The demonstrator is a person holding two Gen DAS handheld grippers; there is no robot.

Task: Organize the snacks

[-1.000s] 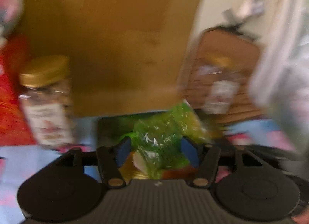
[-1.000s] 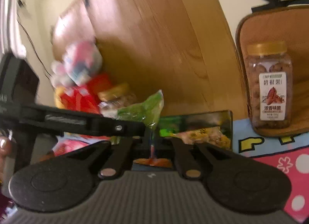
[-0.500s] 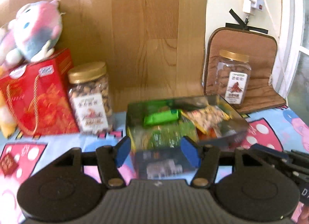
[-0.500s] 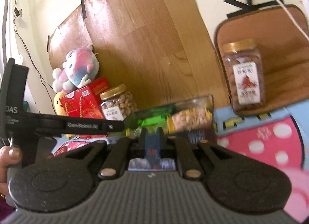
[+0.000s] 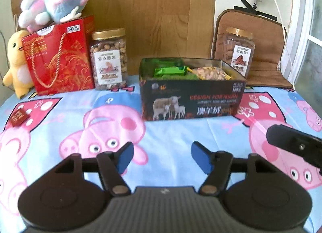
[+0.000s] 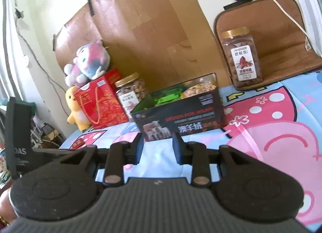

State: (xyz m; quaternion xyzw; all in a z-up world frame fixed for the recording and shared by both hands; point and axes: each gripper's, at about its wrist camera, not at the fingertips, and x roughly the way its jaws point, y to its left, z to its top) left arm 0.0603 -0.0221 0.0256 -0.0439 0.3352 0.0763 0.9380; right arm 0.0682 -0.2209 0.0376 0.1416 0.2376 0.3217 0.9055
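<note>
A dark box (image 5: pixel 193 100) printed with sheep stands on the cartoon tablecloth, filled with snacks: a green packet (image 5: pixel 170 70) and a clear bag of nuts (image 5: pixel 211 73). The same box (image 6: pixel 179 120) shows in the right wrist view. My left gripper (image 5: pixel 162 157) hovers well in front of the box, its jaws opening with nothing between them. My right gripper (image 6: pixel 158 148) is also back from the box, jaws opening and empty. Its tip (image 5: pixel 291 142) shows at the right edge of the left wrist view.
A gold-lidded nut jar (image 5: pixel 108 58) and a red gift bag (image 5: pixel 58 56) stand left of the box, with plush toys (image 5: pixel 54 1) above and beside them. Another nut jar (image 5: pixel 239 52) rests on a brown cushion (image 5: pixel 261 47) at back right. A small red packet (image 5: pixel 19 116) lies far left.
Both grippers have pulled back from the box. The green snack bag held a second ago now lies in the box. Both sets of jaws have widened.
</note>
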